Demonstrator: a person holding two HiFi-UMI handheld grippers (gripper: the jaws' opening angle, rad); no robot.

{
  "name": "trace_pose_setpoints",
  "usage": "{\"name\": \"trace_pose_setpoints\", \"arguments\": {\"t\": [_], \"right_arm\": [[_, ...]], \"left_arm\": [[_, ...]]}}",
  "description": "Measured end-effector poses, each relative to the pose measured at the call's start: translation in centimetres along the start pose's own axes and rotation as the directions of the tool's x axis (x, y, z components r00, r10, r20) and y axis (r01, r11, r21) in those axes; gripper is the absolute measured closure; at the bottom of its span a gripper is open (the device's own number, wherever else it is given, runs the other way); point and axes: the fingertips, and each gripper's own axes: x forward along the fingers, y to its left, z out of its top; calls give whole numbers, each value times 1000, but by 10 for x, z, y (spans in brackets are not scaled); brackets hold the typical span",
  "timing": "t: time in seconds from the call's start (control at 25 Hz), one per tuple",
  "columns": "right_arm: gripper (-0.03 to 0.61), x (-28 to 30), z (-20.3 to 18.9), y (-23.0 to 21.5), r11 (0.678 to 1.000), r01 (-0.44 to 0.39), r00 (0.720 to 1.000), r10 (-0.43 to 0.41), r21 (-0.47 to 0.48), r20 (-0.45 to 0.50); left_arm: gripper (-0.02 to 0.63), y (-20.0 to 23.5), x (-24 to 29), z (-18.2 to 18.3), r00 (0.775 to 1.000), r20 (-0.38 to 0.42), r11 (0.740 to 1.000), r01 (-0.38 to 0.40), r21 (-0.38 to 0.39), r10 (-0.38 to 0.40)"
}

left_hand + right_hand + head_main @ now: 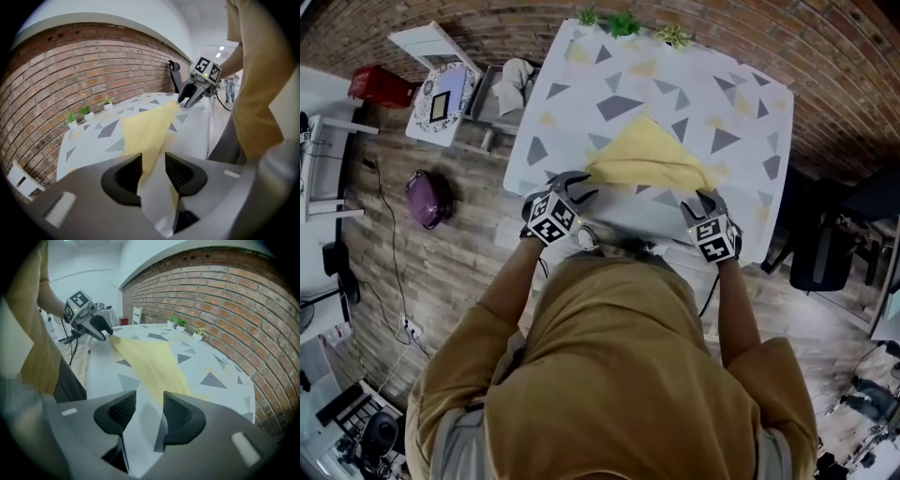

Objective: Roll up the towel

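Brick-walled rm, table [750, 103] w/ triangle-print cloth. Yellow towel [649, 155]: lies unrolled by near edge. Left gripper [153, 165]: jaws apart, towel corner btwn, not pinched. Right gripper [149, 405]: jaws apart over cloth at other near corner. One per corner, prob. so roll starts even

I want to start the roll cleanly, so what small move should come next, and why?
I'd say close both jaws on the near corners of the towel first. It shows no roll yet on the table, and the left gripper and right gripper each sit at a corner with jaws apart, so nothing seems pinched yet.
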Motion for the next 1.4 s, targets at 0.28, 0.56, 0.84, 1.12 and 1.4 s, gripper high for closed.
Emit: {"name": "trace_pose_setpoints", "arguments": {"t": [0.28,0.56,0.84,1.12,1.4], "right_arm": [[396,16,-13,-12,997,-4,998,-1,-79,-61],[397,19,-19,-14,991,-61,995,51,-116,-91],[443,24,-22,-11,983,-179,975,172,-36,-143],[555,16,-26,-1,984,-155,973,137,-86,-185],[561,0,-32,13,983,-170,970,155,-69,-185]], "left_arm": [[410,-2,25,-6,993,-85,995,85,51,-81],[408,-3,29,-9,979,-127,986,163,43,-157],[432,3,28,-10,973,-129,981,192,-5,-191],[518,3,22,-18,970,-168,981,187,44,-177],[526,-4,12,-24,963,-182,976,209,56,-196]]}}
